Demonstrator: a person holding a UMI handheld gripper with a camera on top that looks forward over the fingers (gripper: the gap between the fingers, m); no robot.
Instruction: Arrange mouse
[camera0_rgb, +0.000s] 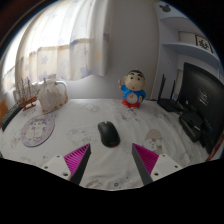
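A black computer mouse (107, 133) lies on the white patterned table cover (110, 165), just ahead of my fingers and roughly centred between them. My gripper (112, 160) is open and empty. Its two fingers with magenta pads (76, 158) stand wide apart, short of the mouse, touching nothing.
A cartoon boy figure (132, 89) in red and blue stands beyond the mouse. A round clock face (37, 131) lies at the left, with a pale plush toy (52, 95) behind it. A black monitor (205, 95) and keyboard stand at the right. Curtains hang behind.
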